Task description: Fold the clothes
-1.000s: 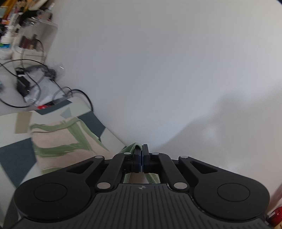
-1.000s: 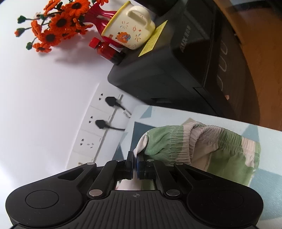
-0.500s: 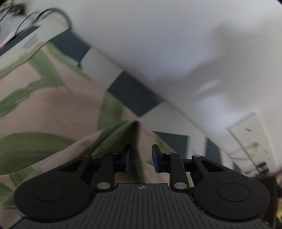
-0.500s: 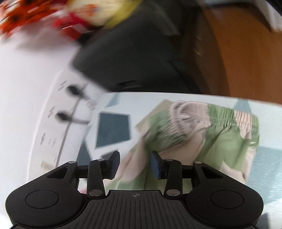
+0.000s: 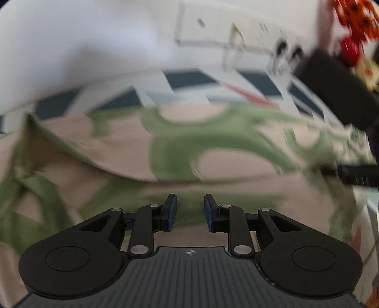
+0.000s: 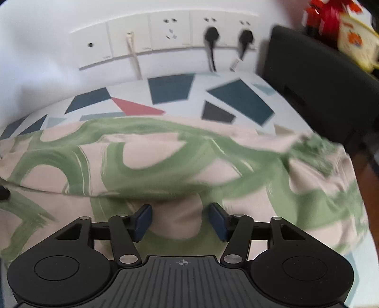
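A beige garment with green brush-stroke pattern [image 6: 165,161] lies folded over on a tablecloth of coloured patches [image 6: 170,90]; its gathered waistband [image 6: 317,147] sits at the right. In the blurred left wrist view the same garment [image 5: 189,147] fills the middle. My left gripper [image 5: 190,210] hangs open just above the cloth, nothing between its blue pads. My right gripper [image 6: 181,221] is open too, wider, over the near fold. The other gripper's dark tip [image 5: 355,177] pokes in at the right edge of the left wrist view.
A white wall with a row of sockets [image 6: 165,35] and two black plugs [image 6: 212,35] stands behind the table. A black appliance [image 6: 319,83] sits at the right, with a cream mug [image 6: 355,45] and a red bottle [image 6: 327,14] behind it.
Both grippers were shut on the garment a second ago, then let go and opened. Both have pulled back and now look across the laid-down garment toward the wall.
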A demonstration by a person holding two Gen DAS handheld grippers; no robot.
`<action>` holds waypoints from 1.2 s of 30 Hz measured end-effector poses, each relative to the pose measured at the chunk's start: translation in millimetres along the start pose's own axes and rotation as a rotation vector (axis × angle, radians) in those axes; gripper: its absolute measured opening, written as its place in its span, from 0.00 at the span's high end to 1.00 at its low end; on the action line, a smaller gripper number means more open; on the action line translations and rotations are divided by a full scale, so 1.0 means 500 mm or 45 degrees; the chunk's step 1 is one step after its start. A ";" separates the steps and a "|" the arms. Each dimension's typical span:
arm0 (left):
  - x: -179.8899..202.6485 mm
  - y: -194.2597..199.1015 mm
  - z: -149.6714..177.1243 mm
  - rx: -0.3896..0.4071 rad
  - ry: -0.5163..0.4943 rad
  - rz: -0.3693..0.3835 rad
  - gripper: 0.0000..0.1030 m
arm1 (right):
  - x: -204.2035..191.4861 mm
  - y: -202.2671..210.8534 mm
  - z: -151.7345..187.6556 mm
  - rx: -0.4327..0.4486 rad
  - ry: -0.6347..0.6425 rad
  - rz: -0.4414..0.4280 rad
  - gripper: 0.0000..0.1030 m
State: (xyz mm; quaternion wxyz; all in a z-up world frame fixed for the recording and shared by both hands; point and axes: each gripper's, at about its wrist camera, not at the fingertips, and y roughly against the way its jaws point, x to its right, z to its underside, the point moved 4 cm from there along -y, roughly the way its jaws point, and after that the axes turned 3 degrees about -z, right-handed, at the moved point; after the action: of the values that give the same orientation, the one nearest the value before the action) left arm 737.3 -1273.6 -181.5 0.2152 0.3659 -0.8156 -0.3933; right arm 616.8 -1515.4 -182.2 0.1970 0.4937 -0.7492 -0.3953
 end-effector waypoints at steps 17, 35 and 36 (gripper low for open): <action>-0.046 -0.041 -0.141 0.101 0.124 -0.063 0.68 | 0.103 -0.014 -0.168 0.257 -0.312 -0.044 0.49; -0.097 -0.110 -0.170 0.182 0.061 -0.325 0.58 | -0.012 -0.135 -0.183 0.051 -0.067 -0.005 0.44; -0.112 -0.112 -0.184 0.196 0.121 -0.353 0.58 | 0.001 -0.134 -0.197 0.107 -0.141 0.020 0.44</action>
State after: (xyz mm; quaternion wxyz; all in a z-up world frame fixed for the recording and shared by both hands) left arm 856.0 -1298.8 -174.7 0.1685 0.5085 -0.7740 -0.3377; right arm 723.5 -1568.5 -174.9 0.1374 0.4730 -0.7788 -0.3884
